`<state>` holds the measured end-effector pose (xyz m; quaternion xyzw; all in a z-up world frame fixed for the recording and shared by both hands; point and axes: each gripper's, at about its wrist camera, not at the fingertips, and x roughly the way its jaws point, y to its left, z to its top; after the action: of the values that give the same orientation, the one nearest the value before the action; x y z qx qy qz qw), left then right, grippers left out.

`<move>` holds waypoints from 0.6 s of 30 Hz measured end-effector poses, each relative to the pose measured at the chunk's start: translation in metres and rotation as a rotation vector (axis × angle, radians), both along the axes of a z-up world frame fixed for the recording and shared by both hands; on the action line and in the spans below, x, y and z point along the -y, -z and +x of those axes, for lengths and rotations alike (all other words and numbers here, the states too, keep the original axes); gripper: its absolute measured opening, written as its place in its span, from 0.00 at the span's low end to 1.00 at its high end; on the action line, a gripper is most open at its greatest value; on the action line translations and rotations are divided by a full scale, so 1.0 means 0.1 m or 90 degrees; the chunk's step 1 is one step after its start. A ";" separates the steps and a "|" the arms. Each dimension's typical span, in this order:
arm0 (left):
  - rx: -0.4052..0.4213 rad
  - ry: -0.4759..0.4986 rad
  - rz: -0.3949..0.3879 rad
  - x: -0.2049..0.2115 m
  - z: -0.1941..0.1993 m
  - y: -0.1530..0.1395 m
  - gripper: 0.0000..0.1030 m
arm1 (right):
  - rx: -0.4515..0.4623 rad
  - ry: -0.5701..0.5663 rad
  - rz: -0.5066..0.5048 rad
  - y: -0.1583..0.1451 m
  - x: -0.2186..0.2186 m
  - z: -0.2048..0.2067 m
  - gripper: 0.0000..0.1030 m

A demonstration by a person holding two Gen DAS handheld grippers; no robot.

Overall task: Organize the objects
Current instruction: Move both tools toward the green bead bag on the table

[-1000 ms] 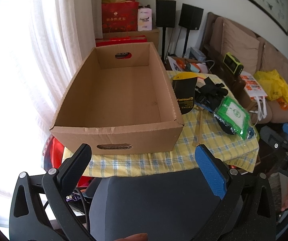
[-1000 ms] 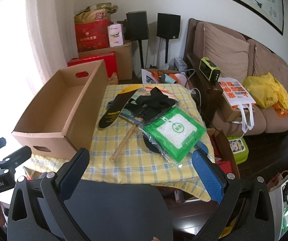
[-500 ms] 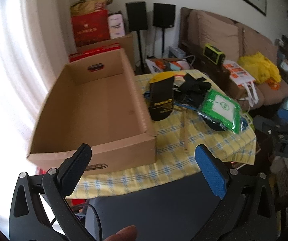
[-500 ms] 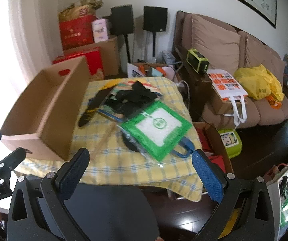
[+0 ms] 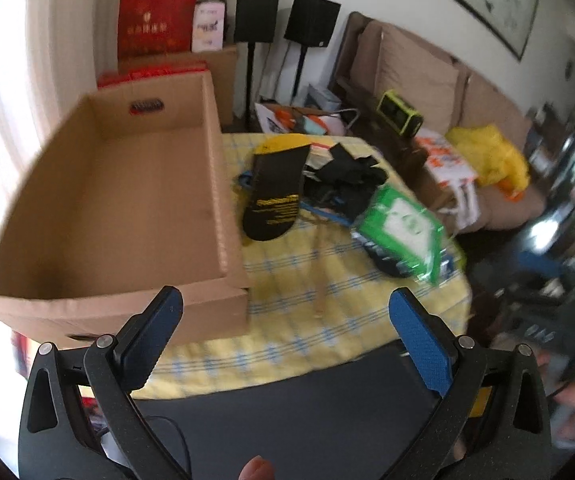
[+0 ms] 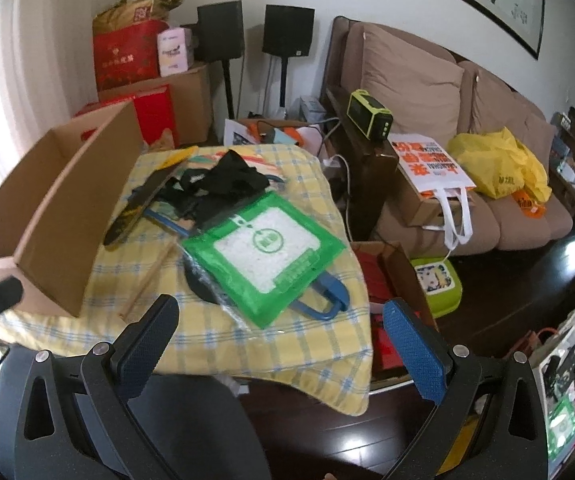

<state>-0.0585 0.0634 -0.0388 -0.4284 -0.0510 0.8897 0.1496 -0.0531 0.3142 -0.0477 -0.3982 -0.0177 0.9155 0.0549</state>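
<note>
Left wrist view motion-blurred, cardboard box (image 6: 53, 208) cut by frame edge, black cloth (image 6: 223, 184) covering items

**Free room on the table and what blocks it**

The cardboard box (image 5: 119, 216) is open on top and nothing lies inside, so a gripper can enter from above; its tall walls block entry from the side. On the checked tablecloth (image 6: 287, 344) the near edge is bare. The middle is crowded: a black insole (image 5: 277, 196), black gloves (image 6: 223, 184), a green packet (image 6: 263, 252) and a wooden stick (image 6: 149, 276) lie close together, some overlapping. A dark chair back (image 6: 135, 424) stands before the table.
</note>
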 end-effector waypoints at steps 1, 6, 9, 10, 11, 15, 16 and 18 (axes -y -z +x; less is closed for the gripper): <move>-0.003 -0.004 0.003 0.00 -0.01 0.00 1.00 | 0.004 0.002 0.001 0.02 -0.02 -0.01 1.00; -0.039 -0.011 -0.029 -0.11 -0.02 -0.02 1.00 | 0.021 0.009 -0.029 0.10 -0.18 -0.05 1.00; -0.046 -0.004 -0.028 -0.17 -0.05 -0.01 1.00 | 0.028 0.022 -0.038 0.15 -0.29 -0.07 1.00; -0.041 0.002 -0.028 -0.20 -0.07 0.00 1.00 | 0.030 0.026 -0.045 0.17 -0.33 -0.09 1.00; -0.030 0.006 -0.025 -0.22 -0.10 0.03 1.00 | 0.034 0.031 -0.055 0.19 -0.37 -0.10 1.00; -0.037 0.001 -0.017 -0.30 -0.16 0.04 1.00 | 0.044 0.049 -0.086 0.27 -0.54 -0.16 1.00; -0.042 -0.005 -0.022 -0.33 -0.17 0.04 1.00 | 0.045 0.052 -0.090 0.28 -0.58 -0.17 1.00; -0.049 0.001 -0.029 -0.39 -0.18 0.03 1.00 | 0.045 0.056 -0.105 0.31 -0.66 -0.22 1.00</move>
<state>-0.0765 0.1020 -0.0422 -0.3970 -0.0247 0.9064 0.1424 -0.0747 0.3806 -0.0788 -0.4341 0.0738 0.8958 0.0614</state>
